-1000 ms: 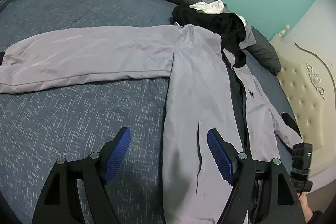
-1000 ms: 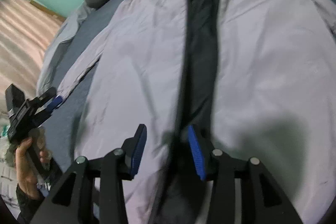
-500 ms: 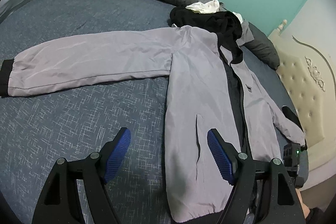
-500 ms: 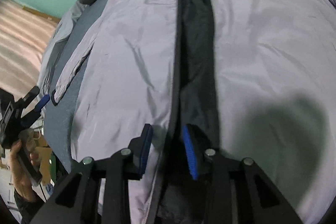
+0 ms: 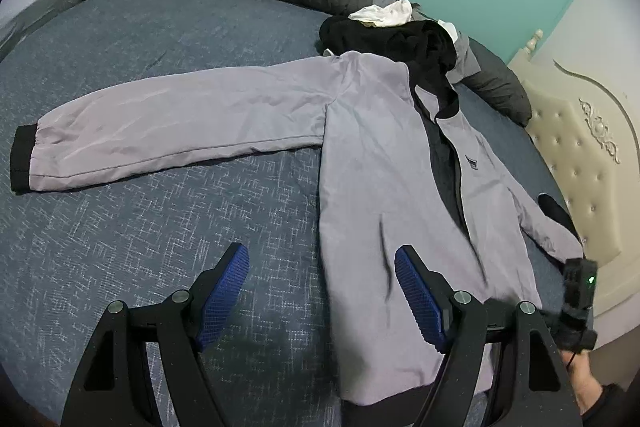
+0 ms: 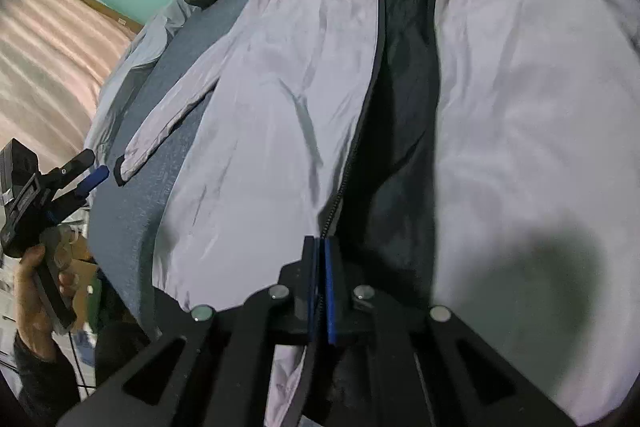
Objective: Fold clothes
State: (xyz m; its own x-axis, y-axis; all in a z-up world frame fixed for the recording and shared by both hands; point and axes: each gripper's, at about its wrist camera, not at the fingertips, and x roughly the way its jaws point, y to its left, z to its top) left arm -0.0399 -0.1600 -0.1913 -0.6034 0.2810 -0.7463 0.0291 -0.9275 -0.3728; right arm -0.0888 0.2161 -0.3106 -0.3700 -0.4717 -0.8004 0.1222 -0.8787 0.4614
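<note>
A grey jacket [image 5: 372,163] lies spread out, front up and unzipped, on a dark blue bed [image 5: 160,227] — one sleeve stretched out sideways, dark lining showing down the middle. The right gripper [image 6: 320,251] has its blue pads pressed together on the zipper edge of one front panel near the hem, so it's got hold of the fabric. The left gripper [image 5: 320,291] hangs over the bed by the jacket's side edge with its jaws wide apart — nothing in them. A heap of dark clothes [image 5: 384,35] sits by the collar.
</note>
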